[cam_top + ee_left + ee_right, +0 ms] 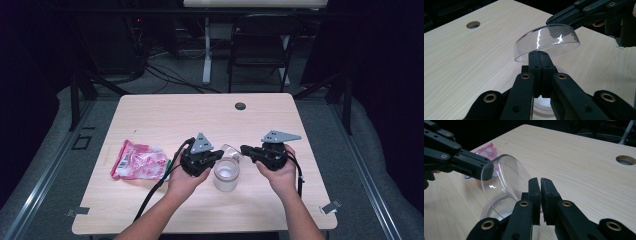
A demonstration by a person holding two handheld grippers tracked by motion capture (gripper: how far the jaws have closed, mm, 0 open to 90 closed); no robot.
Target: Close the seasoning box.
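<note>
Dome lid (547, 41): clear plastic, held tilted in the air just above the clear cup (226, 174), near the middle of the worktop (165, 115), between the two tools.
Left hand-held gripper (219, 154): jaws pressed together, pinching the lid's near rim; the left gripper view shows the pads meeting at the lid's lower edge.
Right hand-held gripper (245, 149): jaws almost together with a thin slit between them, nipping the opposite rim, as the left gripper view shows at upper right.
Cup: stands upright on the worktop between the person's hands, apart from the lid.
Step in hand: judged to be seating the lid on the cup.
Doing it well: level the lid first, so that its open side faces straight down; centre it over the cup's mouth; lower both sides together; keep the pinches light, since thin plastic would likely buckle; press evenly round the rim once it sits.
High view adds: the pink packet (139, 160) lying to the left, well apart from the cup, and the round cable hole (240, 106) at the far edge.
Left gripper view adds: the lid's dome shape and tilt, with the cup's rim (544, 106) below its jaws.
Right gripper view adds: the lid's open inside (504, 178) and the left tool's grip on the rim.
</note>
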